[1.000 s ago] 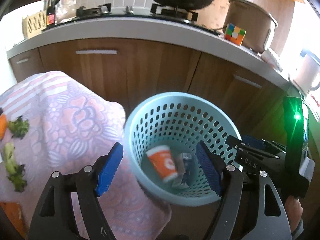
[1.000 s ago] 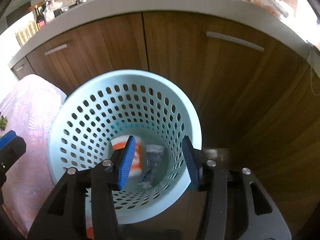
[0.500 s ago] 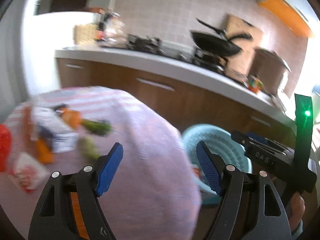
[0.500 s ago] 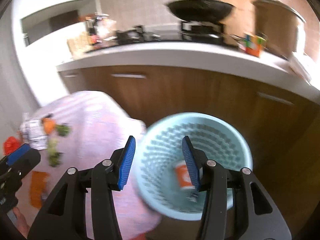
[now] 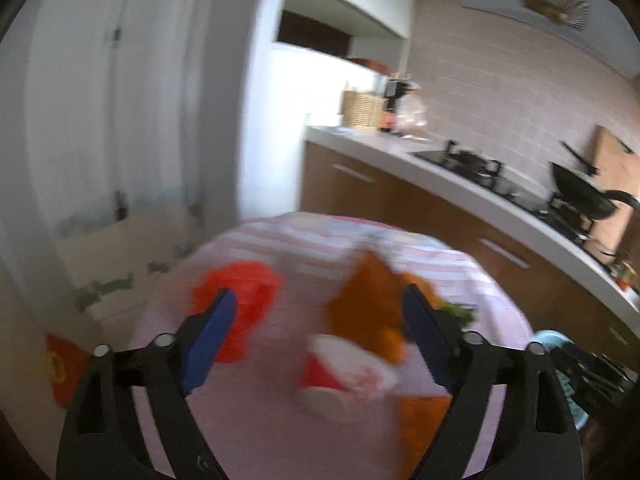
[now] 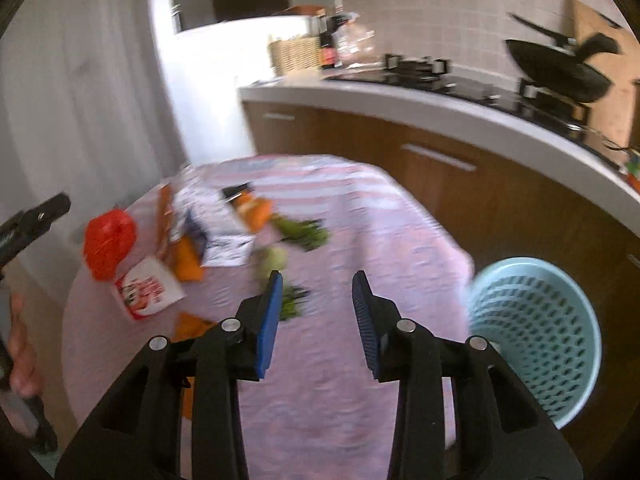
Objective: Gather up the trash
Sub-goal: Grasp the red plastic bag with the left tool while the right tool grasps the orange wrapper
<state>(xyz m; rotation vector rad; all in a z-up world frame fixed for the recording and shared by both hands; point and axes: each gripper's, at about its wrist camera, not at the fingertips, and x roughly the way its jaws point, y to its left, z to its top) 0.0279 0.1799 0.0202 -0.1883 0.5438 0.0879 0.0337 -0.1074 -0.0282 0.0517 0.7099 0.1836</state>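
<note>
Trash lies scattered on a round table with a pink cloth point(image 6: 360, 216): a red and white paper cup point(image 6: 146, 290) on its side, a crumpled red bag point(image 6: 108, 242), orange wrappers point(image 6: 186, 258), a white leaflet point(image 6: 228, 248) and green vegetable scraps point(image 6: 302, 232). My left gripper point(image 5: 320, 340) hovers over the cup point(image 5: 344, 376) and an orange wrapper point(image 5: 372, 312), its jaws opening, nothing held. My right gripper point(image 6: 318, 320) hangs above bare cloth beside green scraps, jaws closing with nothing between them. The light blue perforated bin point(image 6: 536, 336) stands to the right of the table.
A wooden cabinet run with a pale counter point(image 6: 440, 108) curves behind the table, bearing a hob, a black wok point(image 6: 560, 68), a basket and bottles. A white wall and curtain stand left. A hand point(image 6: 20, 352) holds the other gripper at the left edge.
Both grippers swung up and left, away from the bin and over the table. The left jaws stand wider than before, the right jaws narrower. The views are blurred by motion.
</note>
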